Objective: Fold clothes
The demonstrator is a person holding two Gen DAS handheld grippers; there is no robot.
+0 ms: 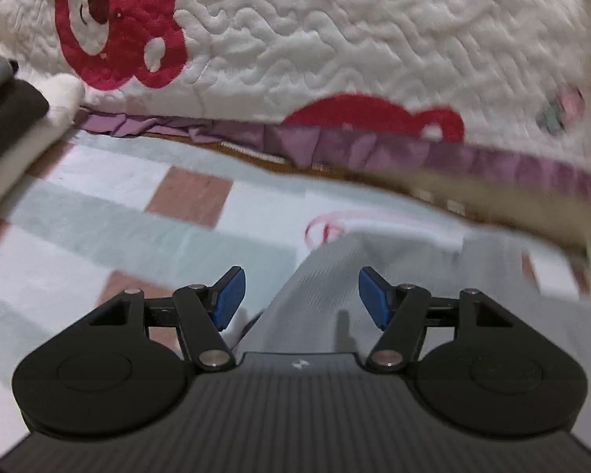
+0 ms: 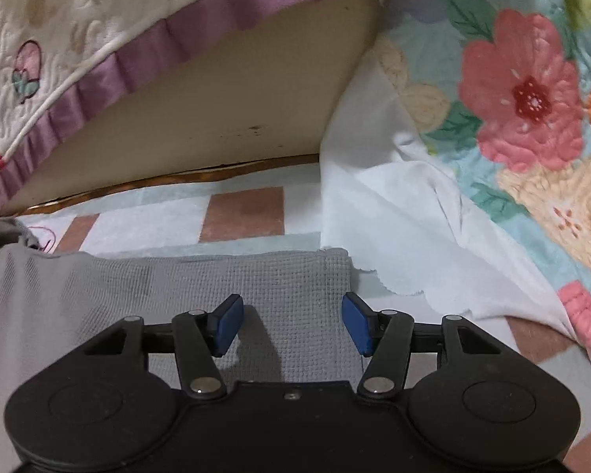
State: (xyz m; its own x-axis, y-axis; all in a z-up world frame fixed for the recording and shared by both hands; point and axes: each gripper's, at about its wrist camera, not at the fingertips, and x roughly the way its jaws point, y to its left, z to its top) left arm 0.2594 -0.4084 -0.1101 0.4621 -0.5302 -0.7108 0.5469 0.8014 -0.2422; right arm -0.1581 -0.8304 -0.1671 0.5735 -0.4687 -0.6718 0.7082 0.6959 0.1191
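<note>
Grey garment (image 2: 177, 287) flat under both hand-held grippers, left (image 1: 300, 299) & right (image 2: 292, 323), each spread wide, holding nothing.

Your left gripper (image 1: 301, 297) has its blue pads (image 1: 227, 299) spread wide apart, nothing between them. Right under and ahead of it is the grey garment (image 1: 374, 276), lying on a checked sheet (image 1: 110, 201) of pale green, white and brown squares. There's a thin pink loop of cord (image 1: 321, 228) at the garment's far end. Behind that is a white quilted blanket (image 1: 335, 39) with red bear prints and a purple ruffle trim (image 1: 335, 146). Something dark and folded (image 1: 4, 118) sits at the left edge; can't tell what.
</note>
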